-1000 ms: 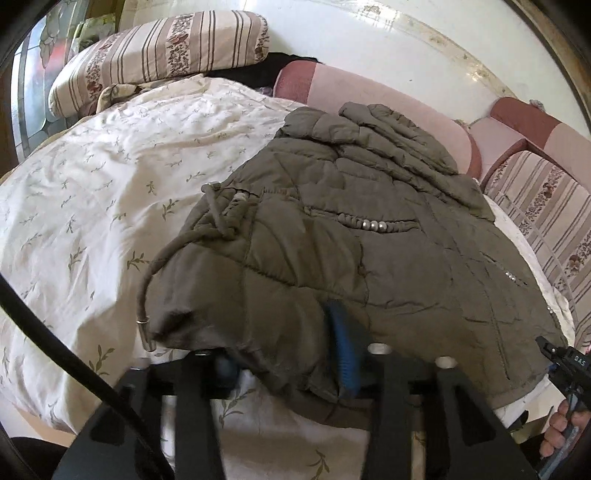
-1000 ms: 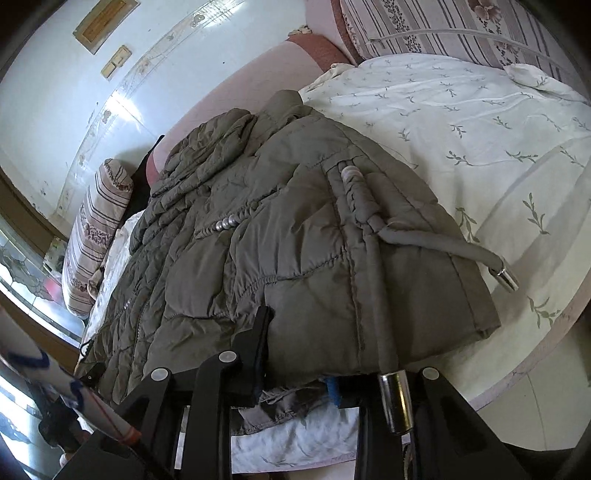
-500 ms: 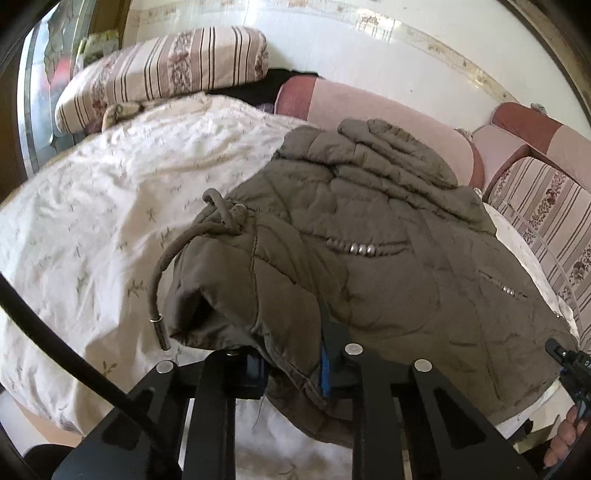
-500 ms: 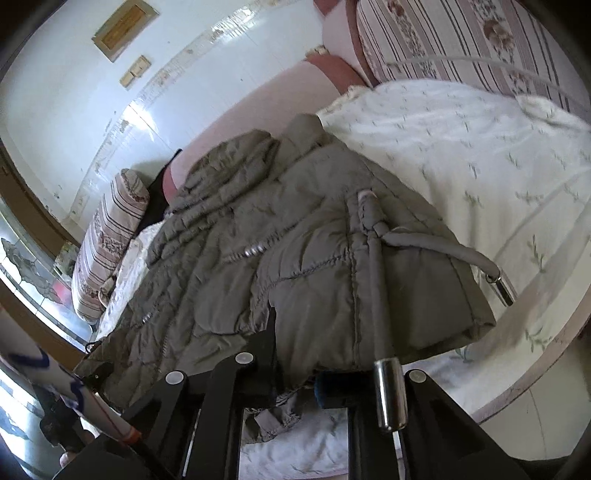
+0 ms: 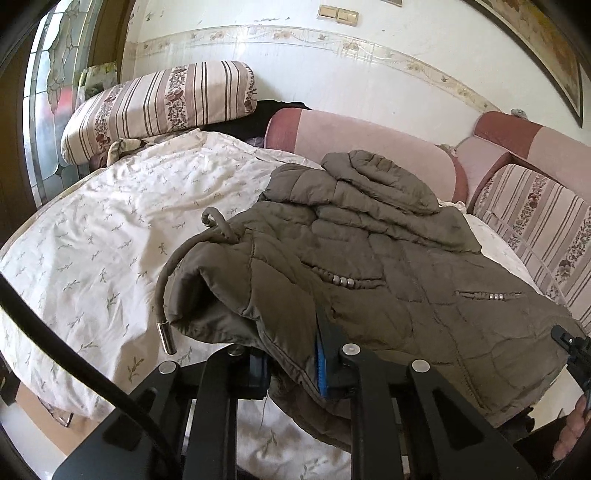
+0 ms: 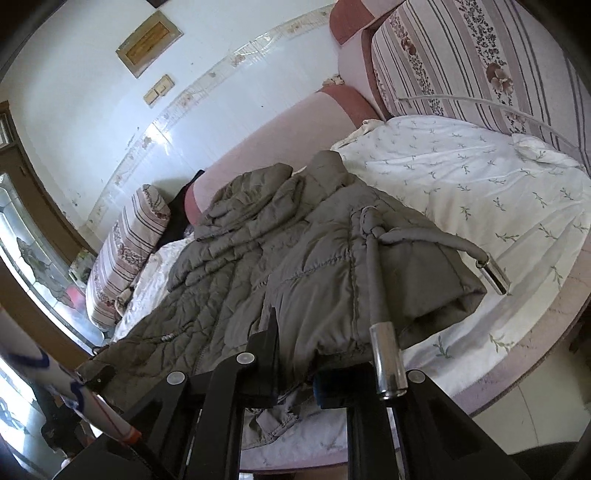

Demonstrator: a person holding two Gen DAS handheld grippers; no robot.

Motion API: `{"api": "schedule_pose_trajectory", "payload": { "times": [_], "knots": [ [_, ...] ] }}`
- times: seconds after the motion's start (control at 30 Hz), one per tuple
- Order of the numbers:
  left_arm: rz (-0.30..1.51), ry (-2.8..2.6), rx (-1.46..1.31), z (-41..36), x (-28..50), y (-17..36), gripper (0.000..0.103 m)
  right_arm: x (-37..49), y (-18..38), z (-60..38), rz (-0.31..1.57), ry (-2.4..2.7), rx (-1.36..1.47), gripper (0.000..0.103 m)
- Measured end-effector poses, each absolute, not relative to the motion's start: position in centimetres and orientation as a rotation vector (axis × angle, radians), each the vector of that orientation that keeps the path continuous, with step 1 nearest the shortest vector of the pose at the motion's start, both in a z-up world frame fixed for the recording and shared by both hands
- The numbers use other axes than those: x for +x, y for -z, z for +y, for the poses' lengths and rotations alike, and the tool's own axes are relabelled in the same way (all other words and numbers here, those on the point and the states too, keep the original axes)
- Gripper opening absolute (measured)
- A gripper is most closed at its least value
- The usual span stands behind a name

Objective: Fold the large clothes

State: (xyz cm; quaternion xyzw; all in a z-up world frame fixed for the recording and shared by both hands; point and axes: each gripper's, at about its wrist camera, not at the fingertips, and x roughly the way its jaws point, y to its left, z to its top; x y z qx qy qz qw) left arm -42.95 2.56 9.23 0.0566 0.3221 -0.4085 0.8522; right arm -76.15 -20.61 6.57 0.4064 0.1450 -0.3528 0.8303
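Lying on a bed with a white leafy sheet (image 5: 92, 240): a big olive puffer jacket (image 5: 388, 258). Spread out flat, with the hood (image 5: 380, 177) at the far end, close to the pink padded headboard (image 5: 369, 147). Near hem lifted up off the sheet, at the near edge of the bed.

Left gripper (image 5: 291, 369) down at the near hem, close to the jacket's left corner. Jaws closed tight, pinching a fold of the olive cloth between the black pad and the blue one.

Right gripper (image 6: 295, 380) at the same near hem, close to the jacket's right corner. Jaws just been closing, now squeezing the hem, with cloth bunched between them and a bit hanging down under them.

Hanging over the left corner: a thick grey cord (image 5: 166, 284) with a shiny metal tip (image 5: 166, 338), dangling just above the sheet. At the right corner, two more cords from one knot. One cord's silver tip (image 6: 386, 358) resting on the right gripper. The other tip (image 6: 495, 273) sticking out to the right, over the sheet.

Far left on the bed: a long striped bolster pillow (image 5: 159, 107) with flowers on it. Far right: a striped cushion (image 5: 535, 229) leaning up beside the bed. High on the white wall: two light switches (image 5: 338, 14). At the near right edge of the left view: part of a person's hand (image 5: 576, 424).
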Motion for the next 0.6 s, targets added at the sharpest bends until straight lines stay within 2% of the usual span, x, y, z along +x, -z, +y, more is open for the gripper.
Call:
{"api": "schedule_pose_trajectory", "payload": {
  "times": [0.27,0.6],
  "knots": [
    [0.683,0.884,0.095,2.4,-42.7,-11.2,0.017,-76.8,-8.2,-21.5,0.278,0.713,0.894,0.014],
    [0.635,0.938,0.012,-0.9,-38.3,-18.6,0.018,-74.9,-15.4,-26.2,0.207,0.673,0.821,0.014]
  ]
}}
